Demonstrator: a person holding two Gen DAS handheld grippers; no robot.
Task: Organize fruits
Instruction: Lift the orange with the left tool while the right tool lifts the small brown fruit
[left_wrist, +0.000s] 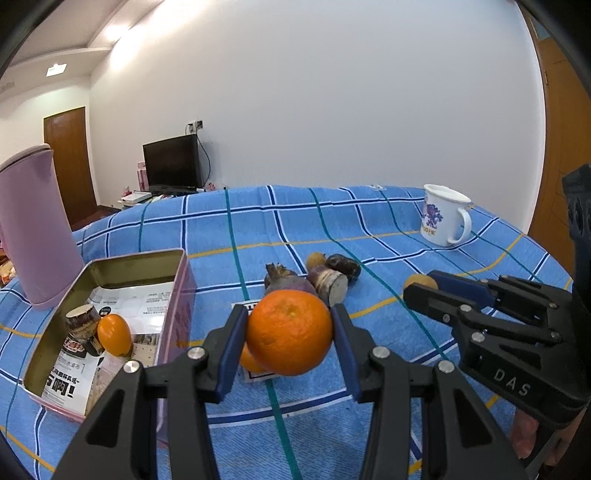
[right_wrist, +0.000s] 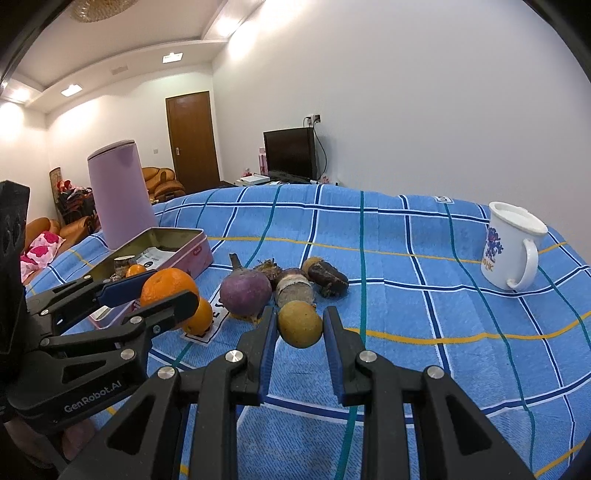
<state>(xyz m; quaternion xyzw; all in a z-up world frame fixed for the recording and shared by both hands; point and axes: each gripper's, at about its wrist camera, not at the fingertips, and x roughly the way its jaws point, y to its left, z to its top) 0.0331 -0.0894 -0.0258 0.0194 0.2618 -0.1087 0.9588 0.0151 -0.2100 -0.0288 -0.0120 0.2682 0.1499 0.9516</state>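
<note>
**Both grippers loaded, tin waiting on the left**

A blue checked cloth (left_wrist: 369, 236) covers the table and carries everything. At the far left stands a tall pink jug (left_wrist: 33, 229), and just in front of it lies an open pink tin (left_wrist: 173, 295) lined with printed paper; it already holds a small orange fruit (left_wrist: 114, 334) and a short dark can (left_wrist: 84, 325). At the far right sits a white mug (left_wrist: 445, 219), well apart from the rest.

In the middle of the cloth lies a cluster of produce: a purple turnip (right_wrist: 245, 290), a cut root piece (right_wrist: 295, 291) and a dark shrivelled piece (right_wrist: 328, 277), touching or nearly so. Another orange (right_wrist: 199, 317) rests on a white card beside them, just under the left gripper.

The left gripper (left_wrist: 290, 332) pinches a large orange (left_wrist: 290, 330) between its blue pads, lifted clear of the cloth. The right gripper (right_wrist: 300, 325) pinches a small yellow-brown fruit (right_wrist: 300, 323) near the cluster; whether it is lifted off the cloth I cannot tell.

The step in hand looks like carrying picked fruit to the tin. The next move calls for swinging the large orange left over the tin's near wall and lowering it into the free space beside the small fruit before letting go, with the right gripper following clear of the left one.
</note>
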